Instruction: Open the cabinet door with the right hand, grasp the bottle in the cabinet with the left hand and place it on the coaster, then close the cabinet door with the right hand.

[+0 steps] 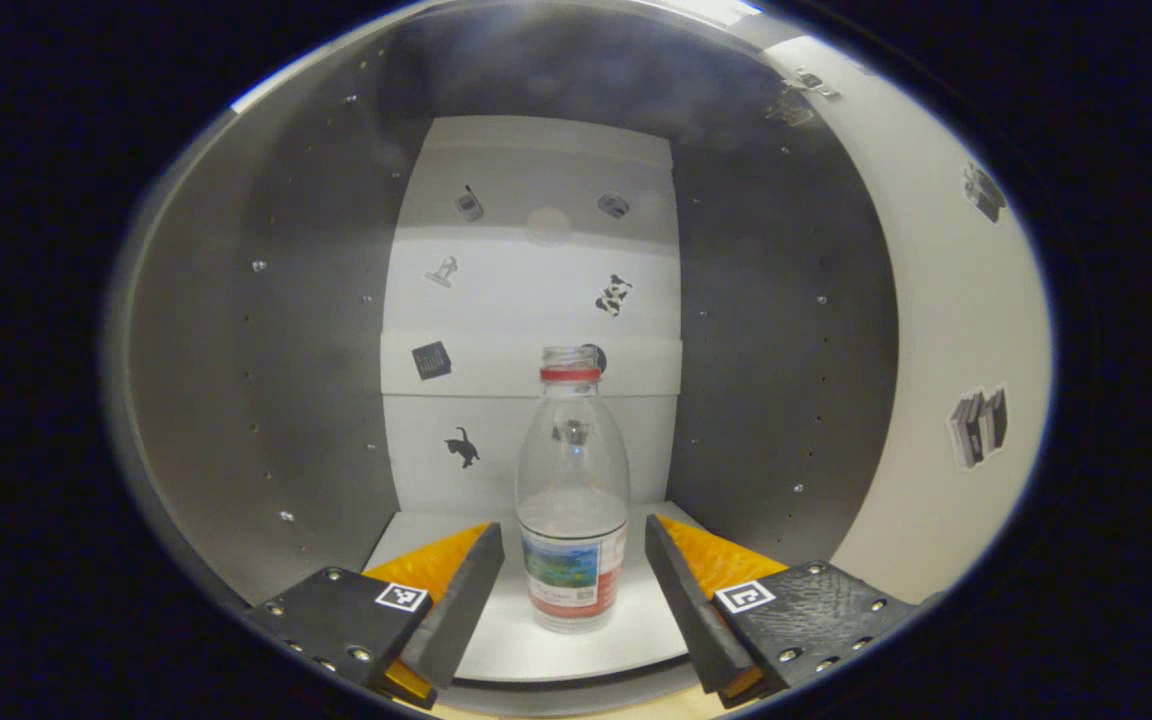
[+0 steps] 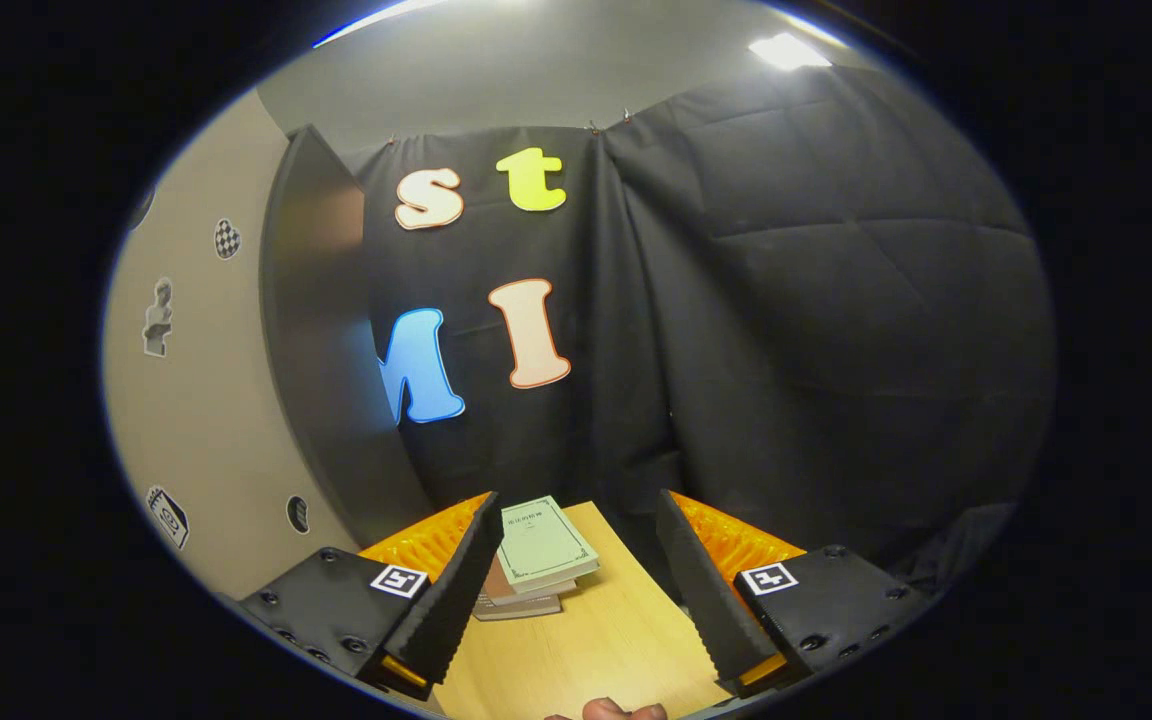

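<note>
Lower books in stack (image 2: 521,598) partly hidden behind right gripper (image 2: 576,585) finger; hand (image 2: 606,711) cut off at bottom edge; bottle (image 1: 573,500) label unreadable.
</note>
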### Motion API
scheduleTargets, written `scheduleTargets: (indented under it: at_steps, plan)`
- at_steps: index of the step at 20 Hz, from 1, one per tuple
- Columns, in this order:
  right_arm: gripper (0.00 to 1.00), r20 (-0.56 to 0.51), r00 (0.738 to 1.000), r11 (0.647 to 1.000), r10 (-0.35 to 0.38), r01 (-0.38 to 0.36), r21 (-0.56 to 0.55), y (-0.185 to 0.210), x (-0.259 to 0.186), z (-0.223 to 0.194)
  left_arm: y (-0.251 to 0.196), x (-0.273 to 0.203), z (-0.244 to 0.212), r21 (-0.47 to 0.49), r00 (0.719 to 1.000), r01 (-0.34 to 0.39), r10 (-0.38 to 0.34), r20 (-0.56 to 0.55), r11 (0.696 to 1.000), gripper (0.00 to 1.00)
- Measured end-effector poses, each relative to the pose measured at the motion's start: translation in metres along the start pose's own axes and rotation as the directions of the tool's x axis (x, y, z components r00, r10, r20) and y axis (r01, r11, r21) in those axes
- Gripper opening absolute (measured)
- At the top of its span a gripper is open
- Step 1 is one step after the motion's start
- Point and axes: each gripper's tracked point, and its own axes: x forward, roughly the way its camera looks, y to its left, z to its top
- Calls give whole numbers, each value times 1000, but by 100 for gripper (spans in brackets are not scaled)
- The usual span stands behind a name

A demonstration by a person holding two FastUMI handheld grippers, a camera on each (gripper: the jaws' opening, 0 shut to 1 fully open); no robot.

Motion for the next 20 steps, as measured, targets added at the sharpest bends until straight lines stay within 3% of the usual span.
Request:
scheduleTargets:
  at_steps: [3,12,13,14,20]
  plan:
    - [98,-2,1000,1000,-26,26,16,-10,5,-1,3,14,-7,4,1000,-4,4,-13,1000,85]
    - [98,-4,999,999,-38,38,-3,-7,9,-5,-1,35,-16,4,999,19,-19,-30,1000,88]
    - [98,-5,999,999,-37,37,-11,-6,8,-6,-1,35,-15,0,999,19,-19,-26,1000,84]
    - [98,-7,999,999,-34,34,-17,-5,8,-7,-2,34,-16,-1,999,25,-25,-30,1000,73]
    - [98,6,1000,1000,-15,15,-10,4,0,-5,0,10,1,-1,999,42,-42,-3,999,75]
